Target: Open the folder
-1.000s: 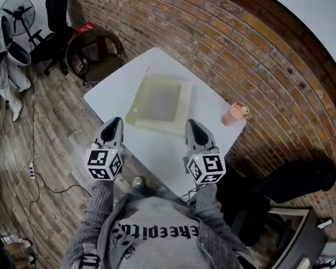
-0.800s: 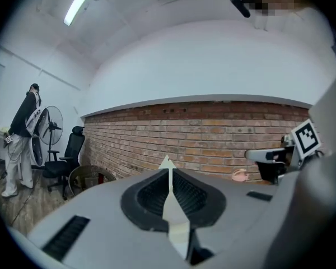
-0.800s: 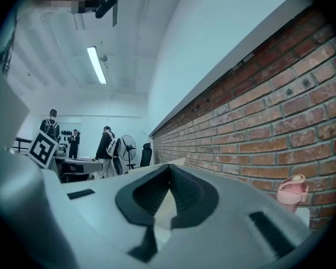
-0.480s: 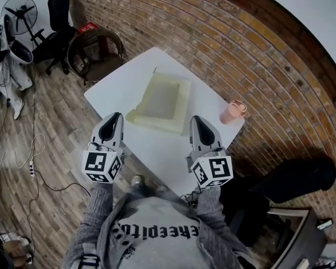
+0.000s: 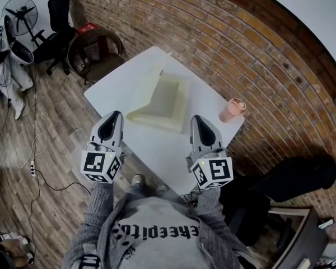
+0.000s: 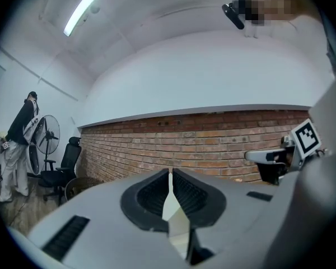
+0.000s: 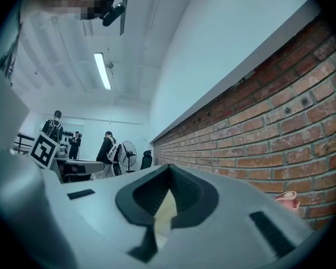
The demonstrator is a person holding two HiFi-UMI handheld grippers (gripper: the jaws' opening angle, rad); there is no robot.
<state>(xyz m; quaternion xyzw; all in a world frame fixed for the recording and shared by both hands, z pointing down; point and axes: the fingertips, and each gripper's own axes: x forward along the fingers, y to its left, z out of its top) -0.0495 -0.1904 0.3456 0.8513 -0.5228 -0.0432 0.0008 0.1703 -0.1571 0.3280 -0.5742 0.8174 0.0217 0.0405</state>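
1. Head view: the folder lies on a white table, about midway across it. Its cover stands up at a slant along the folder's left side, and nothing touches it. From that slant, the task looks partly done. The cover is raised but not laid flat.
2. The left gripper is held on the near side of the folder, off its left corner and well apart from it. In the left gripper view the jaws meet at the tips with nothing between them. Only a pale surface shows through the gap behind the tips.
3. The right gripper is held on the near side of the folder, off its right corner and also apart from it. In the right gripper view its jaws are closed on nothing.
4. Both grippers point level toward the folder with a clear gap on its near side. This probably keeps them out of the cover's swing. The jaws are probably closed because nothing needs holding at this stage.
5. A pink cup stands to the right of the folder, apart from it. That is the side away from the raised cover, so the cup should not get in its way.
6. If the cover does not settle flat by itself, it would need a push on its upper edge from the folder's right side.
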